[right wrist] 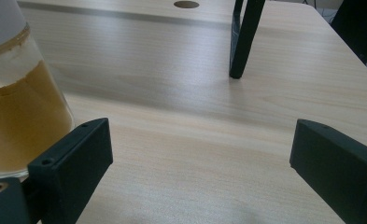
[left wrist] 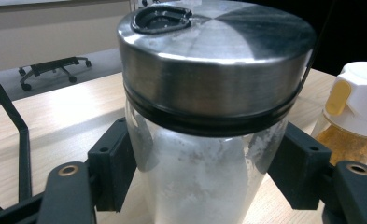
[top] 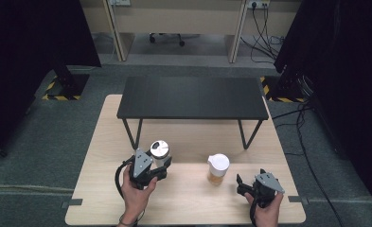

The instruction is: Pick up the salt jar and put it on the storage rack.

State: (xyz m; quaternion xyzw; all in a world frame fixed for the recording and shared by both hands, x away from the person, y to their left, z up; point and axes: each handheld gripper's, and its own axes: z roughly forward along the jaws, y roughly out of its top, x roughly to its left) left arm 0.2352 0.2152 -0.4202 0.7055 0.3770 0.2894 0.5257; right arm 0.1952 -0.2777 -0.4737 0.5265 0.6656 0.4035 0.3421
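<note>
Left gripper [top: 161,165] clamps jar [left wrist: 204,140] below its steel lid, apparently to carry it; right gripper [top: 249,183] rests open near-right of spice bottle [top: 217,169].

The glass jar [top: 159,152] with a brushed steel lid stood upright, left of the white-capped spice jar [top: 217,169] and well apart from it. Its clear wall was frosted inside with white powder, and it was clamped at the sides. Whether its base rested on the wood or hung above it could not be told.
</note>
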